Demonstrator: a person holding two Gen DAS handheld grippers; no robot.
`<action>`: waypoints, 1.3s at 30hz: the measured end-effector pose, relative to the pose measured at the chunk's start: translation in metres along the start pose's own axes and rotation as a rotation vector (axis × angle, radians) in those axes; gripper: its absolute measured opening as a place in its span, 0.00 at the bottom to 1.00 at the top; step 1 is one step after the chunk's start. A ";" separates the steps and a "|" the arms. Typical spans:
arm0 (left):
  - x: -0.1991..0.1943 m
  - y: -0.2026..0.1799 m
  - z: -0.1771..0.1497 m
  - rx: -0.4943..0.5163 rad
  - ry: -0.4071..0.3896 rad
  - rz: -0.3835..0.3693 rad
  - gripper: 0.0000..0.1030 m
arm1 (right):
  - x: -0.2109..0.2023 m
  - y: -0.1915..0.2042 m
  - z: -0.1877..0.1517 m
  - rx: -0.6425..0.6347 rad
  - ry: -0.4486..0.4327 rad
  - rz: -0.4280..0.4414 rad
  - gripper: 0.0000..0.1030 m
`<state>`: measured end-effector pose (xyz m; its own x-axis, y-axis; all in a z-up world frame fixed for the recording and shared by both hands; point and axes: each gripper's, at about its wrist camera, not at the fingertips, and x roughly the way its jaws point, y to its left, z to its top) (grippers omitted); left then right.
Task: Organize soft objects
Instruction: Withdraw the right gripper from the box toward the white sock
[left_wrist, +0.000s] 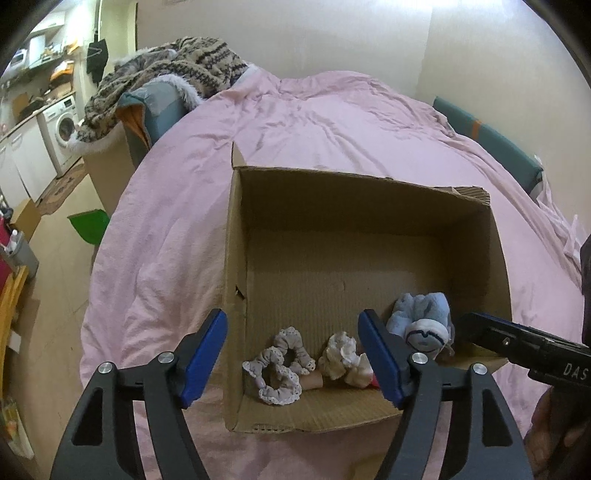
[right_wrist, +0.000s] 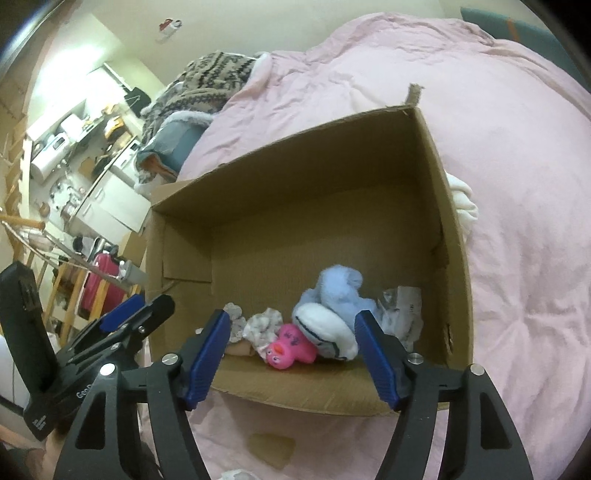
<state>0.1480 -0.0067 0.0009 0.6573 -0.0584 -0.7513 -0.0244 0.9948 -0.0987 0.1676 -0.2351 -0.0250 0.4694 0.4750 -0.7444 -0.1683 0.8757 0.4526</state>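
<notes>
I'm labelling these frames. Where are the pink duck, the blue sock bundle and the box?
pink duck (right_wrist: 290, 349), right wrist view, its body
blue sock bundle (right_wrist: 338, 291), right wrist view, fluffy top
box (left_wrist: 332, 206), left wrist view, far inner wall

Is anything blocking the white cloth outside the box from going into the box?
Only the box wall stands between them. The white cloth lies on the pink bedspread against that wall's outside, partly hidden by it. The box top is open, and its far half holds nothing visible.

White letters "DAS" stand on the right gripper (left_wrist: 480, 328); "Gen" shows on the left gripper (right_wrist: 144, 314)
</notes>
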 end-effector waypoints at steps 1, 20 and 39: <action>0.000 0.001 0.000 -0.005 0.003 0.000 0.69 | -0.001 0.000 -0.001 0.003 -0.001 -0.001 0.72; -0.043 0.008 -0.018 -0.003 -0.020 0.013 0.69 | -0.029 0.018 -0.019 -0.047 -0.023 0.007 0.72; -0.074 0.017 -0.051 -0.055 0.017 0.001 0.69 | -0.053 0.026 -0.059 -0.063 -0.001 0.009 0.72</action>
<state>0.0606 0.0101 0.0209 0.6441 -0.0595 -0.7626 -0.0669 0.9888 -0.1336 0.0867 -0.2326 -0.0028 0.4682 0.4826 -0.7402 -0.2264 0.8752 0.4274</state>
